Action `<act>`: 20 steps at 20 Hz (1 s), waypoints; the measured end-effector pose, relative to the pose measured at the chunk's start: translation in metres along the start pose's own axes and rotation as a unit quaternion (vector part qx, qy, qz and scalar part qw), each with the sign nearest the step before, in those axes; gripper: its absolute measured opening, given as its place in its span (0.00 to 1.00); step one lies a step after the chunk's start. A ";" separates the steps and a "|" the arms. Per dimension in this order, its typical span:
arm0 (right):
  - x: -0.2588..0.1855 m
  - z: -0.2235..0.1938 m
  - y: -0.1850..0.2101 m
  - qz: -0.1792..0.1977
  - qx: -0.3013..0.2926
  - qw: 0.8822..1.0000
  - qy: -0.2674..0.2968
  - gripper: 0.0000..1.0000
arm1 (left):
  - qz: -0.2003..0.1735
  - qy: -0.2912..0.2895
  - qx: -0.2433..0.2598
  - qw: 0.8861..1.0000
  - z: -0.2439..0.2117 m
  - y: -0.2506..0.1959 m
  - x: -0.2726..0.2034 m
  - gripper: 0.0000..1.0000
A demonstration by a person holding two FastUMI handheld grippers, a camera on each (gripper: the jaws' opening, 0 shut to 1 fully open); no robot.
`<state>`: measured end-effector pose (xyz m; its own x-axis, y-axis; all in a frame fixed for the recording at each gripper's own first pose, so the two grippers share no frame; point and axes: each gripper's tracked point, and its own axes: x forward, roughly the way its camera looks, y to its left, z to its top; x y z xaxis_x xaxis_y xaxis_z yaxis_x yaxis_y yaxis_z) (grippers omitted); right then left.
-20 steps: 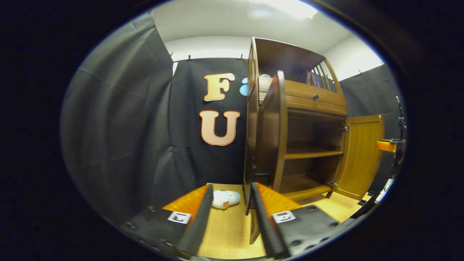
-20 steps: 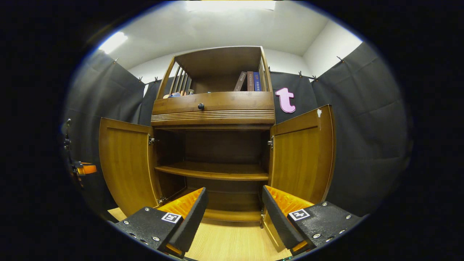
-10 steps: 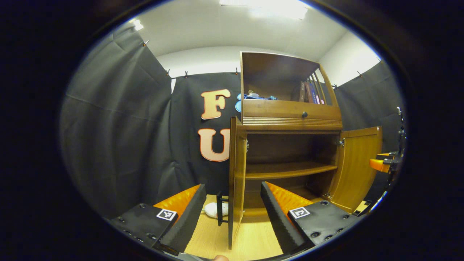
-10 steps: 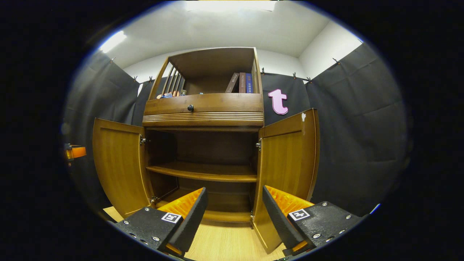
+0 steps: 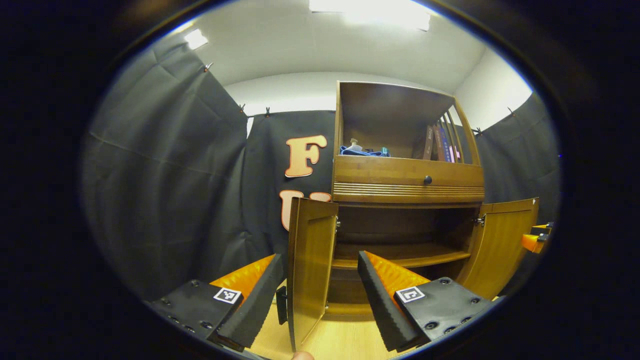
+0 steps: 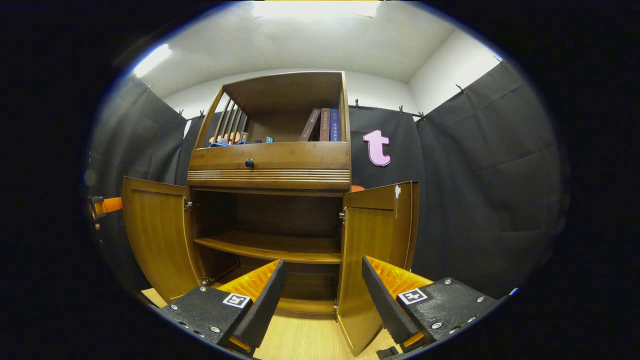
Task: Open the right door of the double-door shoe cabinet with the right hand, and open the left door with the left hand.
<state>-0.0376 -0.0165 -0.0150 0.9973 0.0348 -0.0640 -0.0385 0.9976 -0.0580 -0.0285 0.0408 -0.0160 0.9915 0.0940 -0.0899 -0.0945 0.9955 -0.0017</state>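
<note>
In the left gripper view, your left gripper (image 5: 316, 295) gapes empty before the shoe cabinet (image 5: 407, 186), its left door (image 5: 309, 270) swung wide between the fingers, while in the right gripper view your right gripper (image 6: 324, 297) gapes empty too, the right door (image 6: 375, 255) standing open just beside its fingers.

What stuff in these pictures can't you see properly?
- Bottom shelf of the shoe cabinet: in the right gripper view, the right gripper hides most of it.
- Small things on the top shelf: left gripper view, too small to name.
- Left door handle: left gripper view, a dark piece pokes out behind the door's edge; the door hides the rest.
- Left gripper: the picture's bottom edge cuts off its body.
</note>
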 end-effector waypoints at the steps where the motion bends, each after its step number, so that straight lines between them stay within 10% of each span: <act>1: 0.001 0.000 -0.004 -0.002 -0.001 1.000 0.001 0.92 | 0.000 -0.001 0.005 1.000 0.002 -0.004 -0.004 0.94; 20: 0.010 0.017 -0.008 0.009 0.009 1.000 -0.014 0.92 | -0.002 0.001 0.022 1.000 0.008 -0.023 0.007 0.94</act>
<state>-0.0263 -0.0231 0.0018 0.9978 0.0543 -0.0370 -0.0558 0.9977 -0.0385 -0.0189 0.0191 -0.0086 0.9916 0.0901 -0.0928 -0.0865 0.9954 0.0419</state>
